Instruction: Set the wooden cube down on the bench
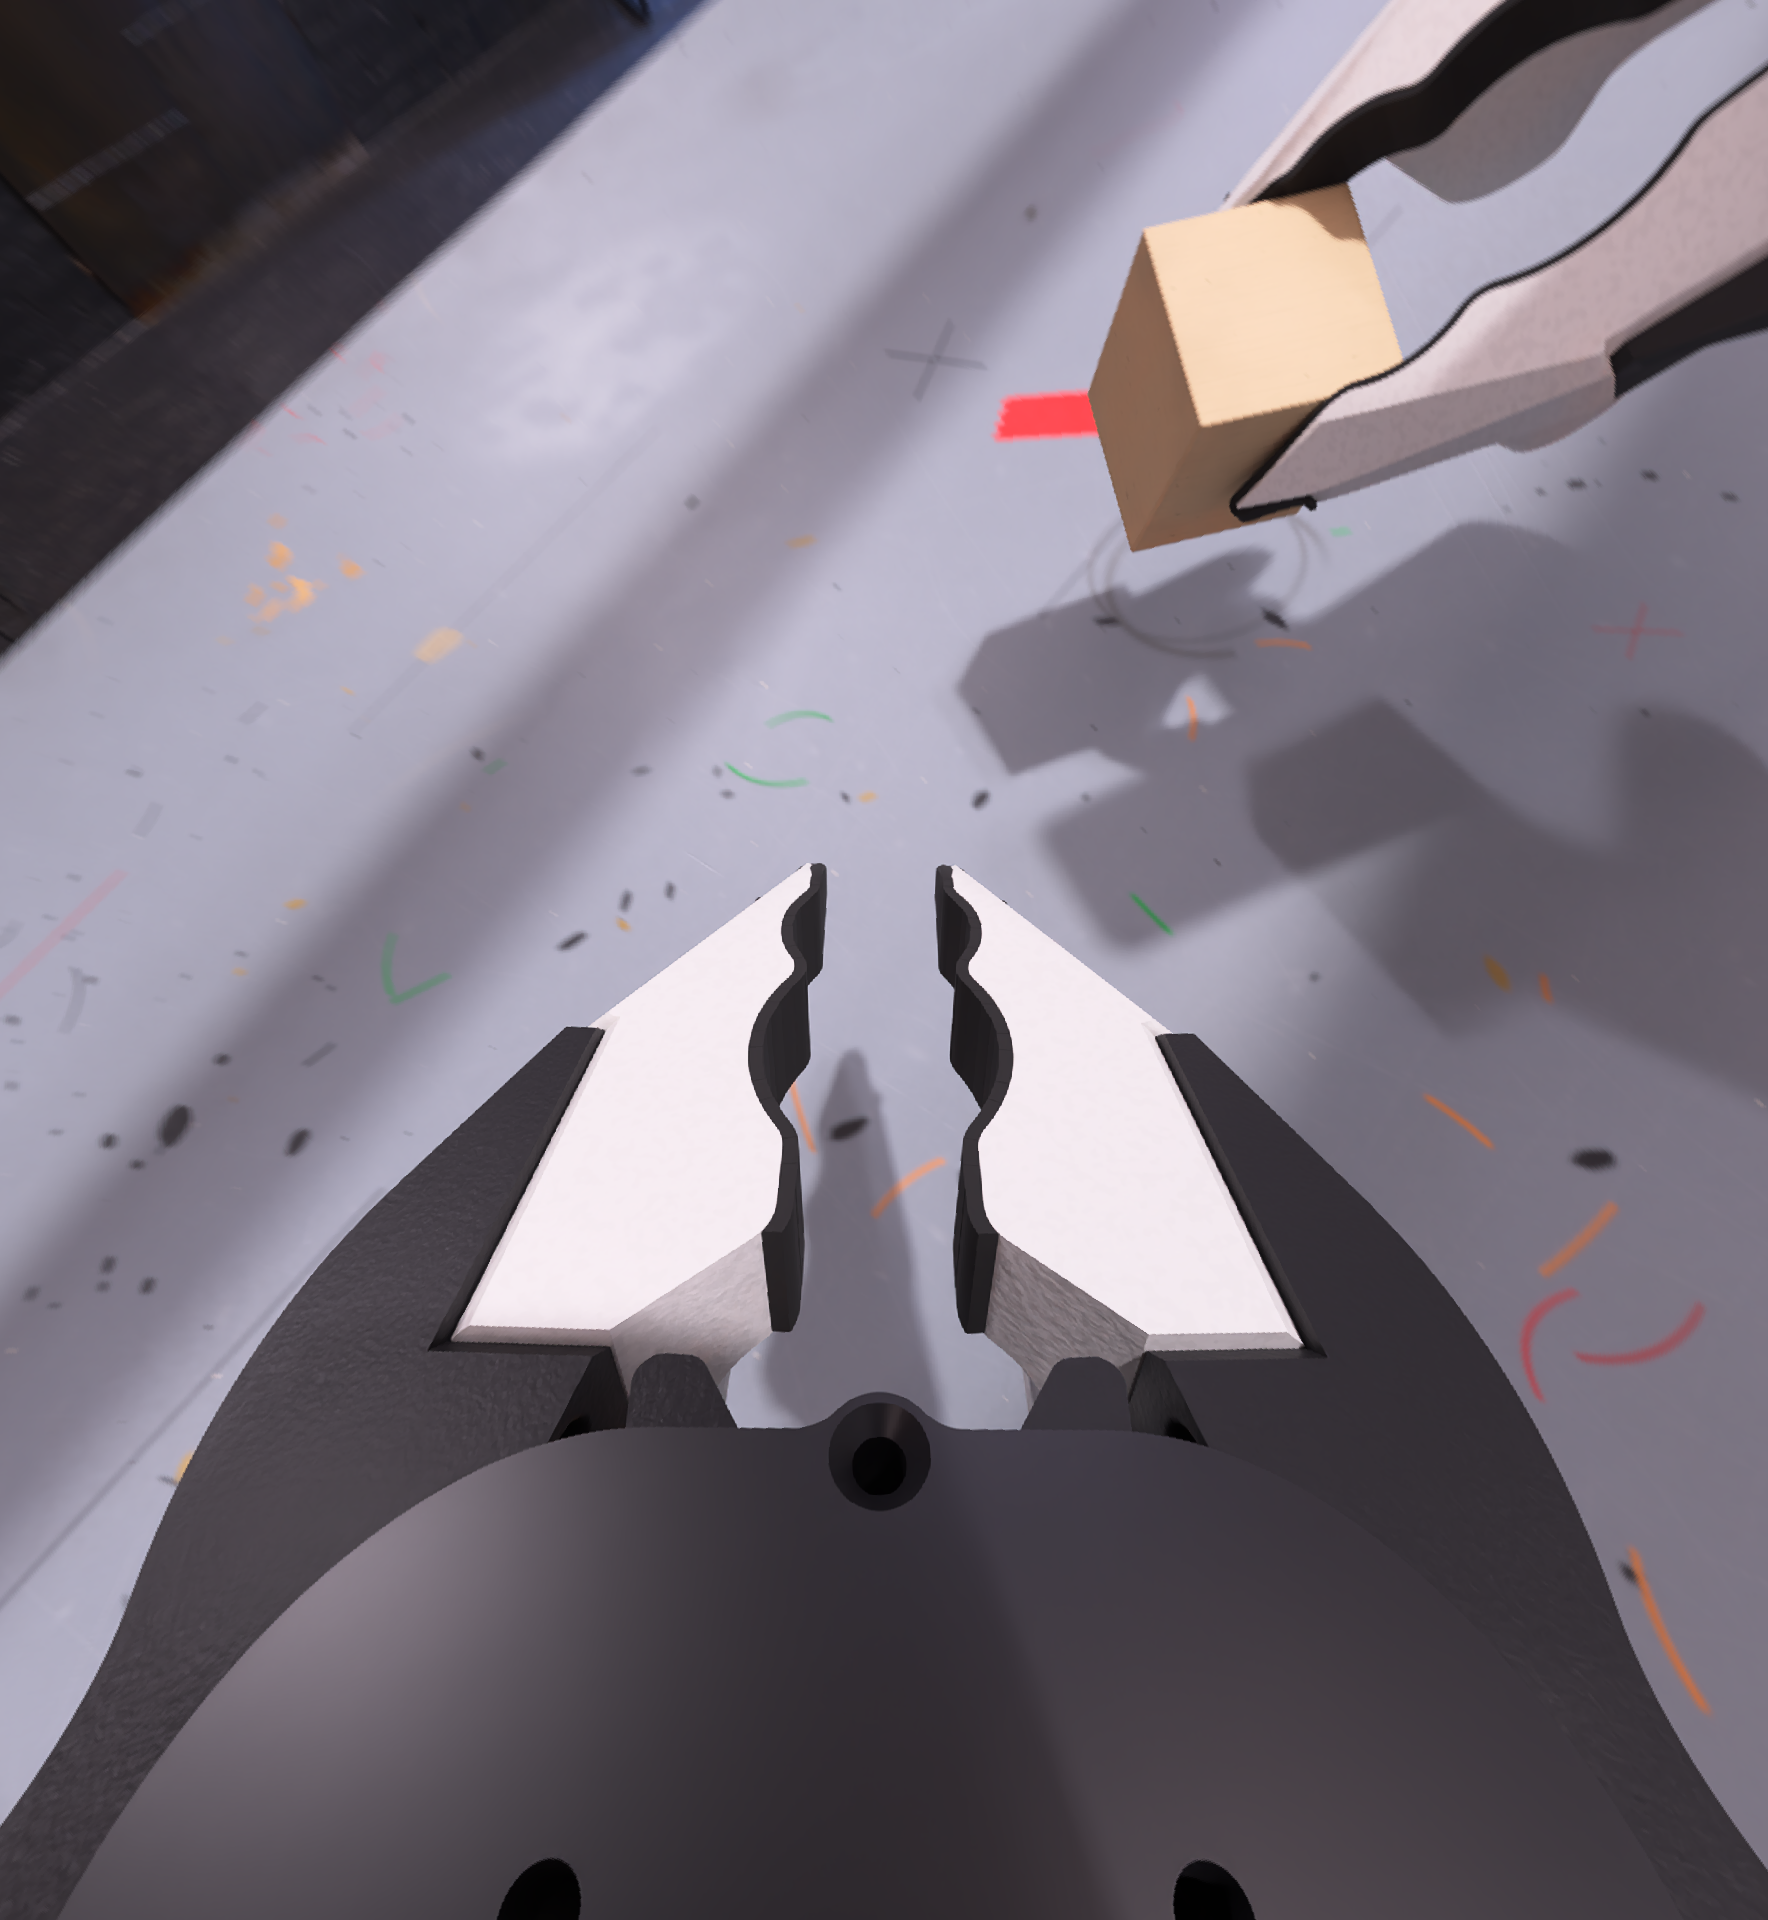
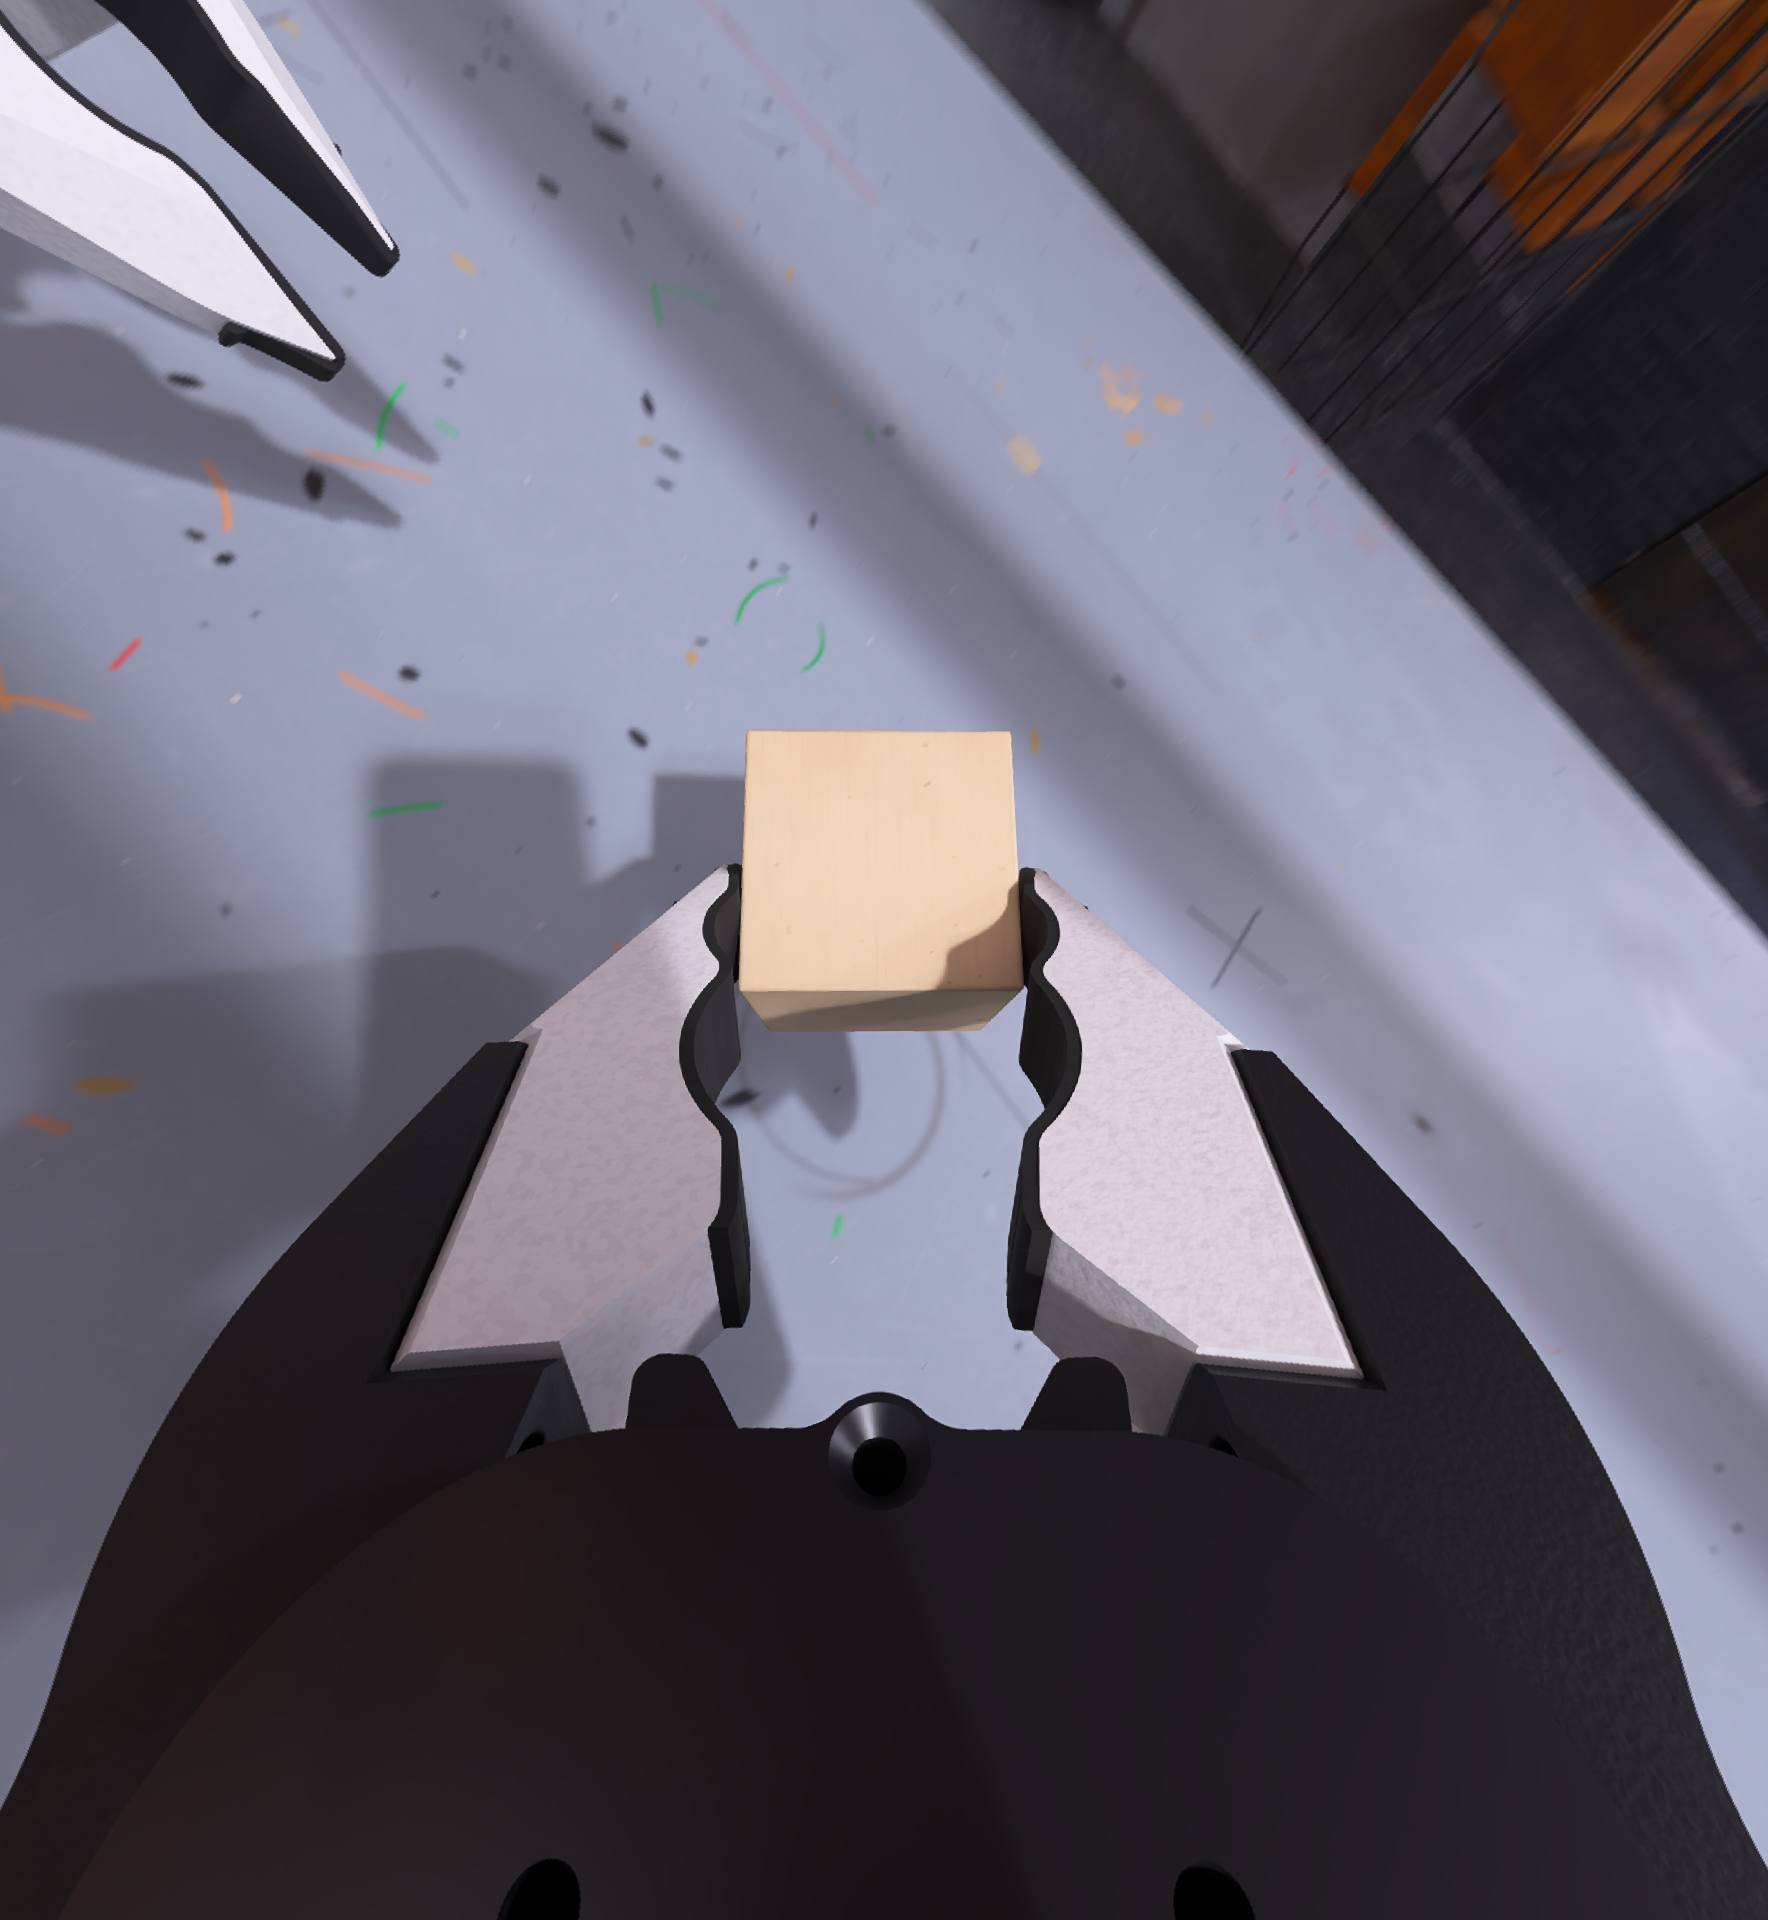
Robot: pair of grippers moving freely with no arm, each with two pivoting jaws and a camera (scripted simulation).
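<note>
Past my claw I see a red strip (image 1: 1044, 416), a faint pencilled cross (image 1: 932, 358) and dark shelving (image 2: 1545, 208) beyond the edge.

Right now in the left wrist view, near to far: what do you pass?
Left gripper with a narrow gap between its white fingers → green arc marks on the grey bench → pale wooden cube clamped by the right gripper.

Pale tan cube (image 2: 878, 873); speckled grey-lilac bench (image 2: 1223, 727).
</note>
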